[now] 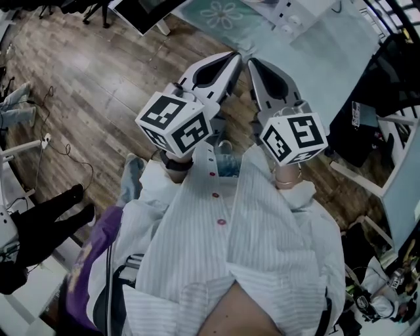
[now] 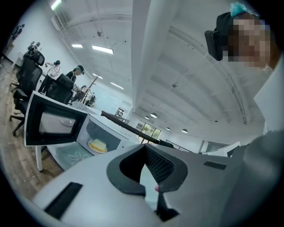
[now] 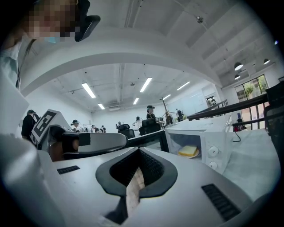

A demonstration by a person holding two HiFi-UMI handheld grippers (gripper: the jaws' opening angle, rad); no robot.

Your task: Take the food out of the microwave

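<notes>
The white microwave stands on a table with its door swung open to the left. Inside, a pale yellow slab of food lies on a plate; the right gripper view also shows the food. In the head view I hold both grippers close to my chest, pointing toward the table. My left gripper and my right gripper sit side by side, well short of the microwave. Both are shut, with nothing between the jaws of the left gripper or the right gripper.
A light cloth with a flower pattern covers the table in front of the microwave. Wooden floor with cables lies to the left, and a dark bag to the right. Office chairs and several people are far behind.
</notes>
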